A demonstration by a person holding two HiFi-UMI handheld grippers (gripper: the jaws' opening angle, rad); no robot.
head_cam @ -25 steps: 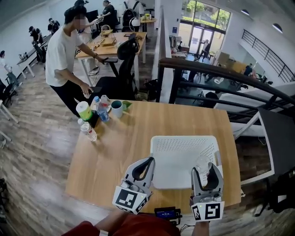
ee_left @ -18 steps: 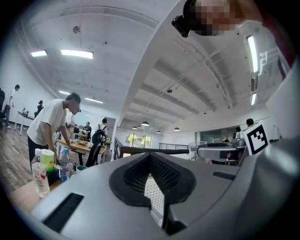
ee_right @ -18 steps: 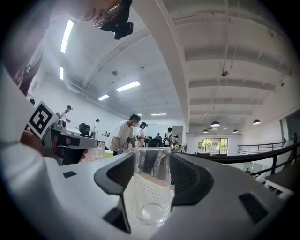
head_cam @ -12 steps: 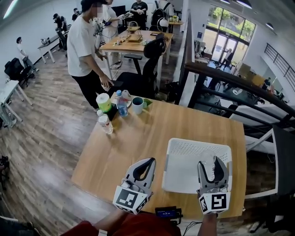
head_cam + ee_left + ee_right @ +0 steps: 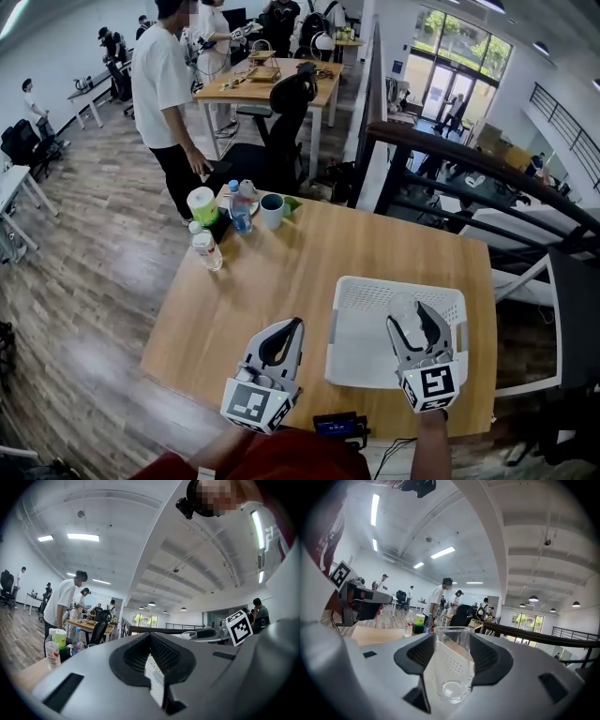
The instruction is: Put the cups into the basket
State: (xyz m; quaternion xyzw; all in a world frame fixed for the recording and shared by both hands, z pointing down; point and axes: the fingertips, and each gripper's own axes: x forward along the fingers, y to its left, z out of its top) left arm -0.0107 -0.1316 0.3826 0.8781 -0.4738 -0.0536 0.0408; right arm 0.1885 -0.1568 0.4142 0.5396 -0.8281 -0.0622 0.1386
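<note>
Right gripper (image 5: 412, 328) edged left over basket (image 5: 394, 282), clamping clear cup (image 5: 451, 667) | left gripper (image 5: 289, 328) closed, empty

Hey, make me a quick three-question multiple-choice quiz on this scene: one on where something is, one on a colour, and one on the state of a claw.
1. Where is the clear glass?
A. flat on the floor
B. held over the basket
C. on a chair

2. What colour is the basket?
A. white
B. red
C. black

3. How is the left claw?
A. shut on a bottle
B. wide open
C. shut, empty

Answers:
1 B: the right claw grips it, and the basket's perforated wall shows behind it.
2 A: the head view shows white plastic.
3 C: its jaws meet with nothing between them.
</note>
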